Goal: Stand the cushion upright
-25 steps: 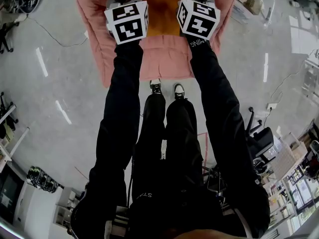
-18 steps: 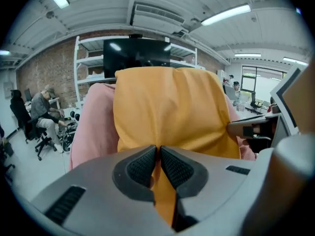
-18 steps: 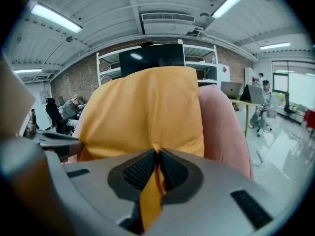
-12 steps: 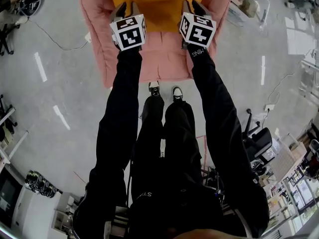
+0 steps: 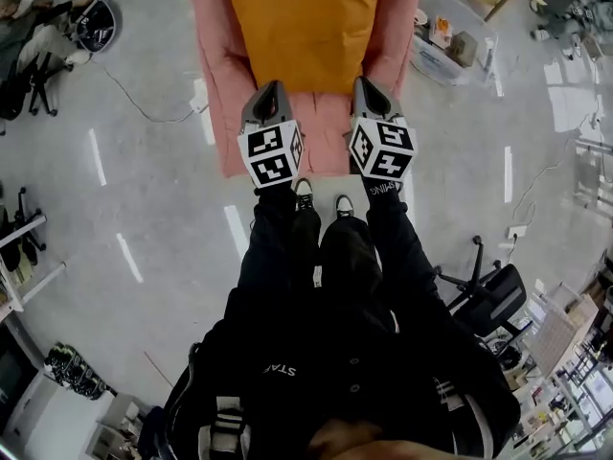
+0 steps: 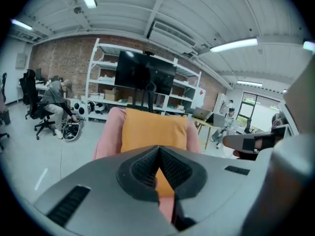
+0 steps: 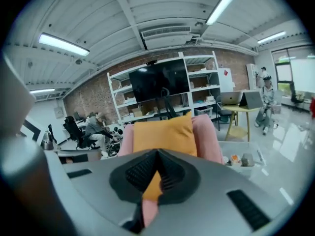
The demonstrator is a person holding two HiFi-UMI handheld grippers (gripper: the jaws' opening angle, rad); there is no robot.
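Both hand-held grippers have pulled back from the orange cushion (image 5: 306, 27) toward the person since the earlier frame, and they are now hanging over the front edge of the seat. A wide workshop room is spreading around them, with a pale grey polished floor (image 5: 144, 161) reflecting the strip lights, a brick wall (image 6: 59, 58) running behind, and white shelving (image 6: 98, 82) carrying boxes and framing a large black screen (image 6: 145, 73). A person (image 6: 54, 97) is sitting on an office chair at the far left of the left gripper view. A pink armchair (image 5: 213, 46) is standing on the floor, and the cushion is standing upright on its seat, leaning against the backrest, clear of both grippers. Just to the right of the armchair a clear plastic bin (image 5: 441, 51) is sitting on the floor and holding a few small items too small to tell. Farther right, in the right gripper view, a wooden tabletop (image 7: 243, 112) is carrying open laptops. The left hand-held gripper (image 5: 269, 86) and the right hand-held gripper (image 5: 364, 82) have just been closing; their ribbed pads are now pressing together with nothing between them. Each is carrying a cube with black-and-white square markers (image 5: 270, 153). White lettering is showing on the person's right sleeve (image 5: 383, 188) and jacket, only partly readable.
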